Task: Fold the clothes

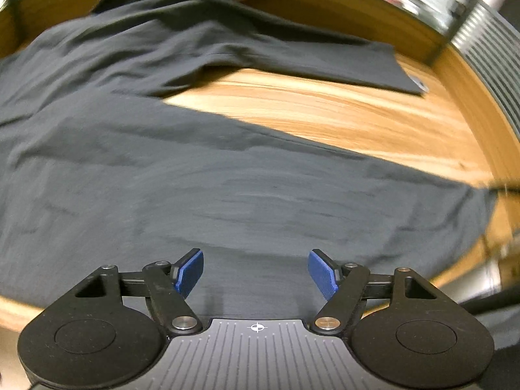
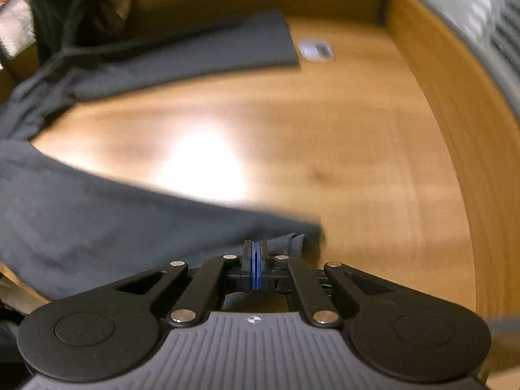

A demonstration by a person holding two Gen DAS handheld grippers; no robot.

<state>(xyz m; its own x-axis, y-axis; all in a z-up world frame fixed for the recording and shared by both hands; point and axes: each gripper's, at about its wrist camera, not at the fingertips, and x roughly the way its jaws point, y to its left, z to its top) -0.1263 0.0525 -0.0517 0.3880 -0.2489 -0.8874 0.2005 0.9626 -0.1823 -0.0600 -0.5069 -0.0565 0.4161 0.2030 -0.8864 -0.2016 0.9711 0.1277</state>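
Observation:
A dark grey long-sleeved shirt (image 1: 195, 175) lies spread on the wooden table (image 1: 325, 110), one sleeve (image 1: 292, 55) stretched out toward the far right. My left gripper (image 1: 255, 271) is open, its blue pads (image 1: 190, 273) apart just above the shirt's body. In the right wrist view the shirt (image 2: 97, 221) covers the near left and the sleeve (image 2: 201, 52) lies across the back. My right gripper (image 2: 255, 261) is shut on the shirt's near corner at the hem.
A small white label (image 2: 316, 50) lies on the table just past the sleeve's end. A wooden rim (image 2: 455, 104) curves along the table's right side, with a ribbed grey wall (image 1: 494, 52) behind it. Dark items sit at the back left (image 2: 74, 6).

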